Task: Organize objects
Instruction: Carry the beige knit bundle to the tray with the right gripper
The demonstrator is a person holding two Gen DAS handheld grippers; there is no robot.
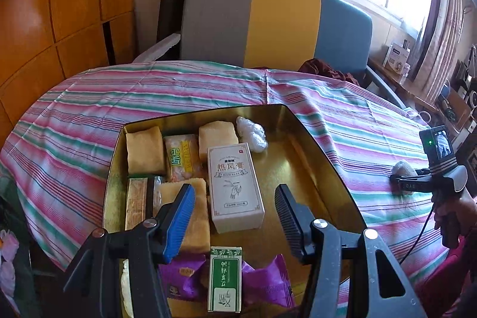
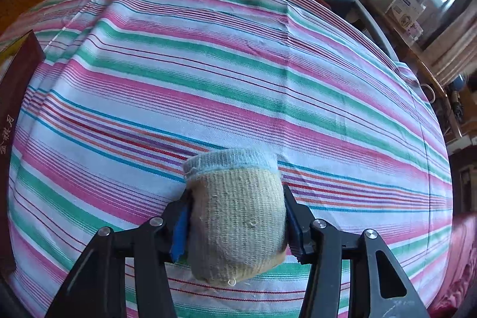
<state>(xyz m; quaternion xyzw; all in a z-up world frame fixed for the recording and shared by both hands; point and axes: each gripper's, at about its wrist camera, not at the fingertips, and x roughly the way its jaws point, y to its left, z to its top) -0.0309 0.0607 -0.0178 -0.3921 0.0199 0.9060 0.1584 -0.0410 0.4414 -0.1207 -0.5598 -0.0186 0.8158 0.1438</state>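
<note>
My left gripper is open and empty, hovering over a gold metal tin on the striped cloth. The tin holds folded yellow cloths, a white carton, a green and white carton, purple packets and a white plastic wad. My right gripper is shut on a rolled beige sock with a light blue cuff, just above the cloth. In the left wrist view that gripper and the sock show to the right of the tin.
A pink, green and white striped cloth covers the table. A grey, yellow and blue chair stands behind it. A dark red box lid lies at the left edge in the right wrist view. Cluttered shelves stand at the right.
</note>
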